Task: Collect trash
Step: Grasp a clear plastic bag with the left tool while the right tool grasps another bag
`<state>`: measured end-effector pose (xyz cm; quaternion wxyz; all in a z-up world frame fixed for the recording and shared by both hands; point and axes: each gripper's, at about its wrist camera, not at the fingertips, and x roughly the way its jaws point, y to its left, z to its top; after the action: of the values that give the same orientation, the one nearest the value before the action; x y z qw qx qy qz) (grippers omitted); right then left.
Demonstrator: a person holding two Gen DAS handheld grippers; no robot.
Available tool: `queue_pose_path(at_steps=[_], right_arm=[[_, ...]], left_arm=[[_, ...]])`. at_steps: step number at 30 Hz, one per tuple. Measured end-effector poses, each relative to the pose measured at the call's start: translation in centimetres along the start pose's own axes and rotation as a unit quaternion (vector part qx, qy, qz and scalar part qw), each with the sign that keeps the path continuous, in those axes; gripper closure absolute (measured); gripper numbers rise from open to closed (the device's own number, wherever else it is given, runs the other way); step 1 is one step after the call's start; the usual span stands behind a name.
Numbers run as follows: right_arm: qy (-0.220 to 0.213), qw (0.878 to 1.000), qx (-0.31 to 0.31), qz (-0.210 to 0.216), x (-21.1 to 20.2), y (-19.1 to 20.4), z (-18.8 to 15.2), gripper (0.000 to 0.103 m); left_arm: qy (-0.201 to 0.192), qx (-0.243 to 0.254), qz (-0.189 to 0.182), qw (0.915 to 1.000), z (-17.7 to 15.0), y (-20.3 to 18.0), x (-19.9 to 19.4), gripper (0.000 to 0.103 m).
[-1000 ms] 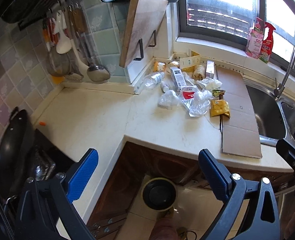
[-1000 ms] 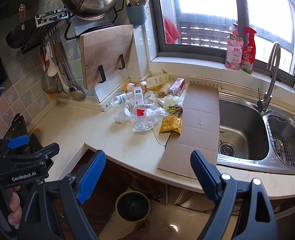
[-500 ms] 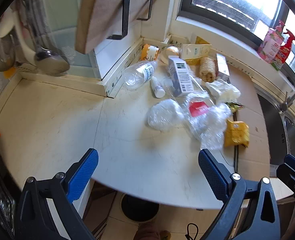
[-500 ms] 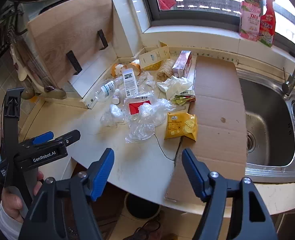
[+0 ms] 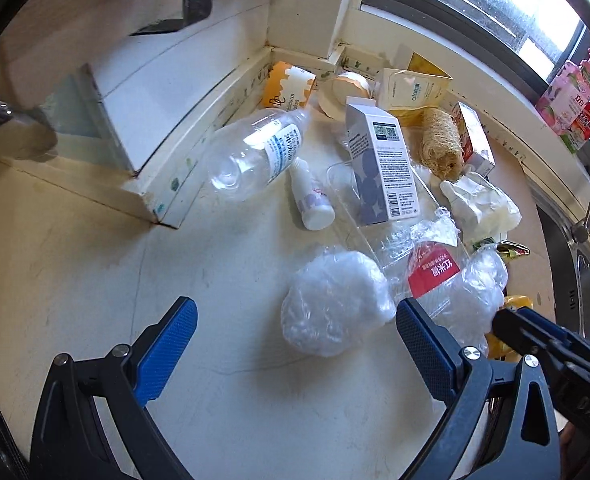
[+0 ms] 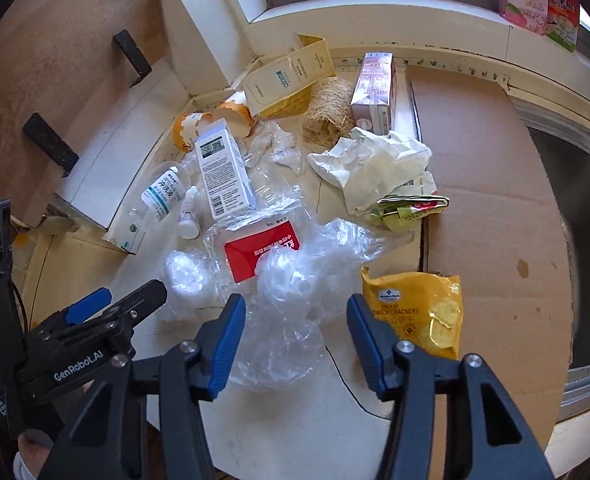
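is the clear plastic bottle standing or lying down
Lying down: the clear plastic bottle rests on its side on the cream countertop.

- Cream countertop, stone-like, carries everything; a corner of it runs under the window.
- Flattened cardboard sheet lies on its right side.
- Clear plastic bottle on its side near the white ledge.
- Small white dropper bottle just beside it, also lying down.
- Grey-white carton lying flat, partly on clear film.
- Wadded clear plastic ball on bare counter.
- Crumpled clear bag with red label.
- Yellow cracker packet overlapping the cardboard edge.
- Crumpled white paper.
- Loofah piece near the back.
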<state>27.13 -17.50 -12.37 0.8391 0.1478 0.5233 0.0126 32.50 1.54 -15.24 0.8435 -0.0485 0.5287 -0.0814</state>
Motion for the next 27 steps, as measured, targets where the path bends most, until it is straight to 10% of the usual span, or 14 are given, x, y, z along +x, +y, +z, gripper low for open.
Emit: queue_pose_path(at_steps=[4,7,13,27], right_arm=[[0.010,1.000,0.000,-0.011,1.7,0.0,0.1,0.052],[0.019,1.000,-0.002,0.008,2.6,0.2,0.1,0.072],[-0.022,0.999,-0.032,0.008,0.8,1.2,-0.5,0.078],[-0.094,0.992,-0.043,0.069,-8.0,0.6,-3.8,0.079]], left_arm=[[0.006,0.005,-0.004,1.0000,0.4,-0.3,1.3,0.010],[0.013,0.004,-0.014,0.9998,0.4,-0.4,2.2,0.024],[0.027,0.001,-0.033,0.9991,0.0,-0.4,2.9,0.072],[-0.042,0.012,-0.025,0.9987,-4.1,-2.0,-6.5,0.078]])
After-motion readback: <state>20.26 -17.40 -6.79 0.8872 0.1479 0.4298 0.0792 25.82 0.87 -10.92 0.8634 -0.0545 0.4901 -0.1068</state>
